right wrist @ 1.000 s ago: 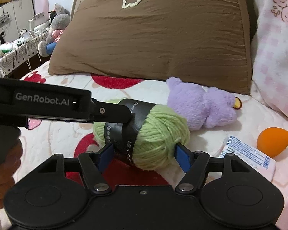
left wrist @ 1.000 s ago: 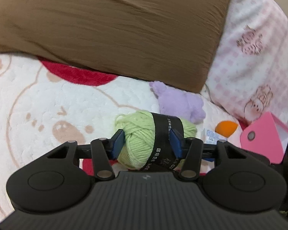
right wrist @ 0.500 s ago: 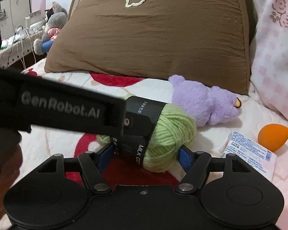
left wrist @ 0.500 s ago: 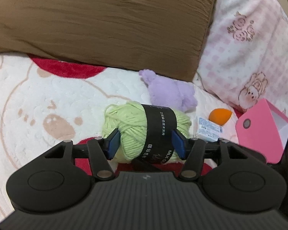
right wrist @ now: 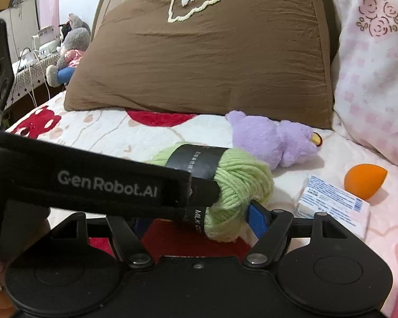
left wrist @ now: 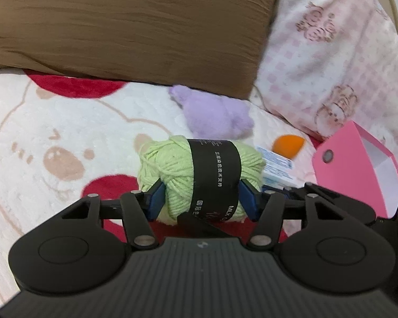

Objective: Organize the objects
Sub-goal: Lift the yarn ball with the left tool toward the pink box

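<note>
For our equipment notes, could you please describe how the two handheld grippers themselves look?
Both are matte black. Each has a ribbed body, two round discs, linkage arms with silver rivets, and fingers ending in blue pads. The left gripper carries a small mark on its ribbed top; seen side-on it reads "GenRobot.AI" in white. The right gripper looks alike. No cables or sleeves show.

Light-green yarn ball with black paper band [left wrist: 199, 177] lies on white plush cartoon-print blanket [left wrist: 66, 132], between fingers of left gripper [left wrist: 201, 201] and right gripper [right wrist: 199, 220]. Beyond it: lilac plush toy [right wrist: 276, 140], then brown fabric pillow [right wrist: 212, 61]. Right of right gripper: small printed white packet [right wrist: 334, 206], orange teardrop sponge [right wrist: 364, 181] behind it. Pink open cardboard box [left wrist: 358, 169] far right of left gripper, seemingly just beside packet.
</note>
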`<state>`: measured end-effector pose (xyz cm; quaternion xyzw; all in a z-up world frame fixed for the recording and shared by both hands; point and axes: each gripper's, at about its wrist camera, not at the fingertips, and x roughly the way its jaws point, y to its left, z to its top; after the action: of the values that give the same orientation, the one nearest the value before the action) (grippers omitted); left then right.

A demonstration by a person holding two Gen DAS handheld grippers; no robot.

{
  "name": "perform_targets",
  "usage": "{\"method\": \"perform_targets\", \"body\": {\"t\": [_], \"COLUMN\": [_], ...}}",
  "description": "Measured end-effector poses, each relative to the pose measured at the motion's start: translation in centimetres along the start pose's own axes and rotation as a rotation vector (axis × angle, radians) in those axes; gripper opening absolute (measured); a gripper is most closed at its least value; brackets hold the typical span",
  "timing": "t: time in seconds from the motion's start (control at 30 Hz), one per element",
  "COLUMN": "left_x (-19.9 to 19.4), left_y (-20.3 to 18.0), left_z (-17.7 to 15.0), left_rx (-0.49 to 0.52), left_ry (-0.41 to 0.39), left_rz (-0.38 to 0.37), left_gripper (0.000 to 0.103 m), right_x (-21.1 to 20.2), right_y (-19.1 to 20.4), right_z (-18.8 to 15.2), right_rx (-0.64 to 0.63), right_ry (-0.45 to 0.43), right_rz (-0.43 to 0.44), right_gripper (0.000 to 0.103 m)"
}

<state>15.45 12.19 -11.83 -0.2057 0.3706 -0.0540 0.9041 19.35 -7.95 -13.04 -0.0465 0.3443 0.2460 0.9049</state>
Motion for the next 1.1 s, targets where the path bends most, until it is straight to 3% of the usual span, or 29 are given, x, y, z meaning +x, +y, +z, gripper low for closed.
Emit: {"method": "perform_targets", "body": {"t": [0.53,0.93,1.1], "left_x": [-0.9,-2.8,-3.5], "left_y": [-1.8,-3.4,-4.7], "left_z": [-1.7,-2.5,-2.9], "left_rx": [-0.006,-0.018,0.028], "left_ry": [0.13,0.126,0.135], "left_rz": [-0.159,-0.195,-0.186], "left_gripper": [0.056,0.055,0.055], "right_x": [-4.6,-6.8,-8.0], "right_y": [-0.4,-0.5,-0.5], "right_z": [-2.6,-3.6,-3.6], "right_rx": [0.055,0.086,0.098], "right_ry": [0.002,0.011,-0.006], "right_rz": [-0.053,-0.057,-0.061], "right_gripper": [0.087,0.091,0.091]}}
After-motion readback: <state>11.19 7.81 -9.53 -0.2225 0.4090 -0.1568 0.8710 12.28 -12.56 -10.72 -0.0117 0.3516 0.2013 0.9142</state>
